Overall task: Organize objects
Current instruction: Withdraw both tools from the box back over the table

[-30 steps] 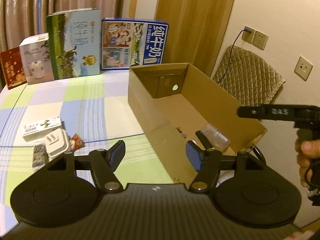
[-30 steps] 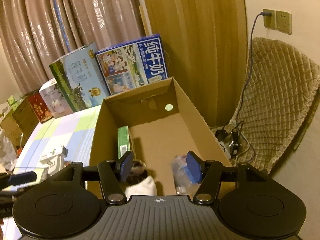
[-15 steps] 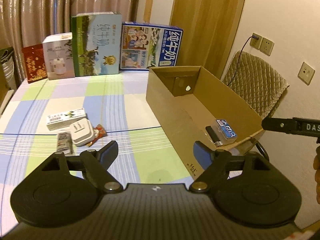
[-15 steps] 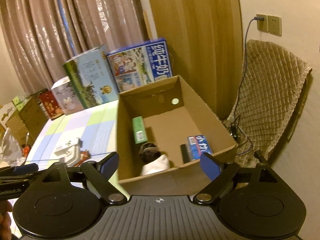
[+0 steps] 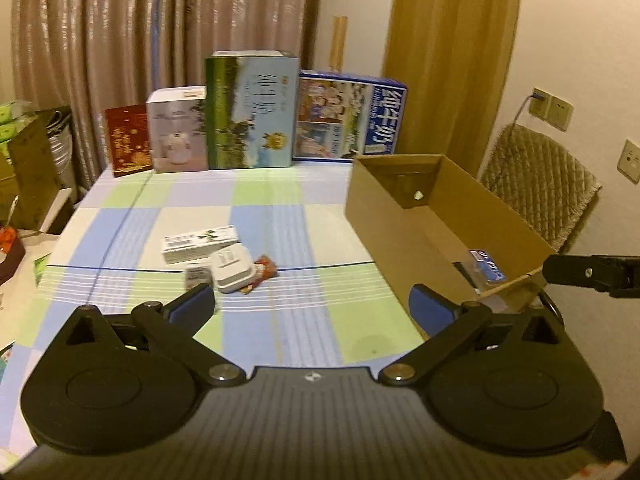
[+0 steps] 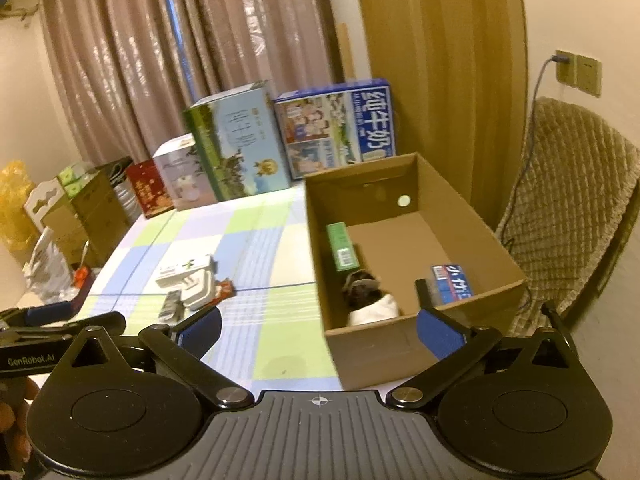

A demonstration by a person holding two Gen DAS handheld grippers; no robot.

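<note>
Both our grippers, left gripper [image 5: 310,306] and right gripper [image 6: 319,326], have pulled back, jaws wide apart and empty. We have dropped the blue printed packet [image 6: 452,283] into the open brown cardboard box [image 6: 472,220]; the small white plastic case [image 5: 233,265] and its neighbours wait on the checked tablecloth [image 5: 280,216].

An open brown cardboard box [image 6: 472,224] stands at the right edge of the checked table, holding a green carton [image 6: 340,246] leaning on its left wall, a blue packet [image 6: 452,282] near its right front corner and a dark, white-wrapped item [image 6: 370,300]. Left of it on the cloth, well apart, lie a long white printed box [image 5: 198,242], a white rounded-square case [image 5: 234,266], a red wrapper [image 5: 264,272] and a small dark packet [image 5: 196,276], clustered and touching.
</note>
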